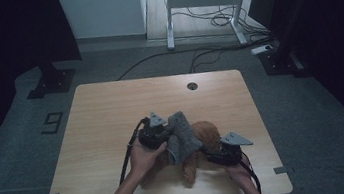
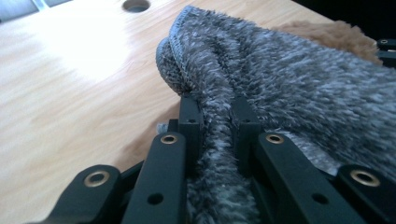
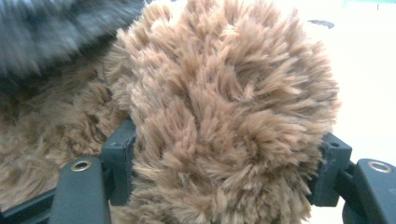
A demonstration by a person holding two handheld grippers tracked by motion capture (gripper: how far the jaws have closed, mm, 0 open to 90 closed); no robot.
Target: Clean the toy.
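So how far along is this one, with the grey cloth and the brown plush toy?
Done: both grips are made. The left hand-held gripper is shut on the grey fuzzy cloth, and the right hand-held gripper clamps a rounded part of the brown plush toy. In hand: the cloth lies draped over the toy mid-table. Left: probably wrapping or dressing it fully; most of the toy is still bare.

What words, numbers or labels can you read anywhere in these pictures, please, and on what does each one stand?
"9": a dark figure marked on the grey floor left of the table; it could also read as a "6" seen from the far side.
No readable text on the grey cloth, the brown plush toy or the grippers.
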